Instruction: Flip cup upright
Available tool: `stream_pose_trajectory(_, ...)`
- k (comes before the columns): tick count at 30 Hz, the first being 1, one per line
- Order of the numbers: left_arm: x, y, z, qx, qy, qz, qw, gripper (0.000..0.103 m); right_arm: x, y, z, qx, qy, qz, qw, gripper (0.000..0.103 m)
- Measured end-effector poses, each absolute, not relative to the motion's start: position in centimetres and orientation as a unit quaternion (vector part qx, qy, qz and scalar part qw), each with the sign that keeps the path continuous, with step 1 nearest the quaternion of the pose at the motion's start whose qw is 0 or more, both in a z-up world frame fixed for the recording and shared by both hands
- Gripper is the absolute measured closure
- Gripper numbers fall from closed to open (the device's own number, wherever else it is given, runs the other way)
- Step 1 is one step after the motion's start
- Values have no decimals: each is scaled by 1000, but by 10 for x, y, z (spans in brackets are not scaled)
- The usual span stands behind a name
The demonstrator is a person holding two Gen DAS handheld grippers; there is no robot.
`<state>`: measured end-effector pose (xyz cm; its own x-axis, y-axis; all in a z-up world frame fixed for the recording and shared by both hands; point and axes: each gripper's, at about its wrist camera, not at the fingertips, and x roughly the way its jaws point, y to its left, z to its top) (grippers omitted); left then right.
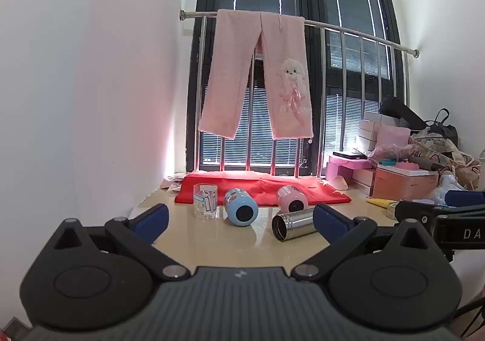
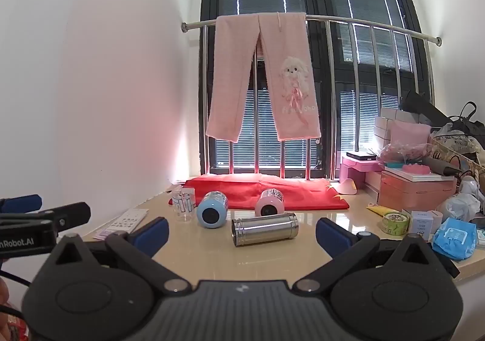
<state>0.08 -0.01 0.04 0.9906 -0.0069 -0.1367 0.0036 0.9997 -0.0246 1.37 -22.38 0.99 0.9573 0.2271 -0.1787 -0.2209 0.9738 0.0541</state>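
1. The left tool (image 1: 239,220) is spread wide with nothing between its blue pads (image 1: 151,221). It hovers above the worktop (image 1: 242,250), short of the cups.
2. The right tool (image 2: 241,232) is spread wide too, and holds nothing. Its blue pads (image 2: 153,233) sit on black arms.
3. In the right wrist view, the side of the left tool shows white letters that read "nRobot.AI". In the left wrist view, the side of the right tool shows "DA".
4. The steel cup (image 2: 264,229) lies on its side on the shiny tan worktop. It is a smooth, silver tube with rings near each end.
5. In the right wrist view the steel cup lies just ahead of the tool, between the two pads, with its long side facing the tool.
6. In the left wrist view the steel cup (image 1: 292,224) shows its dark open mouth, close to the tool's right pad.
7. A blue cup (image 1: 241,210) and a pink cup (image 1: 292,203) lie on their sides behind it, round ends facing the tools.
8. A clear glass (image 1: 205,201) with drawings stands upright at the left.
9. A red cloth (image 1: 260,191) lies flat behind the cups.
10. Soft pink pants (image 1: 260,74) with a fluffy white dog hang on a shiny metal rail (image 1: 357,33).
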Motion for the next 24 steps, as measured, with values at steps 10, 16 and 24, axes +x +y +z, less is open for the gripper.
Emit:
stream_pose_trajectory(10,7,2,-1,-14,61,-5,998,0,14,-223,9,17,92,113,989,0)
stream_pose_trajectory(16,10,4,1,-13,58,-6,998,0,13,-223,11,17,91,113,989,0)
stream_pose_trajectory(24,4,3,2,-14,57,-5,998,0,15,-222,9,16,91,113,989,0)
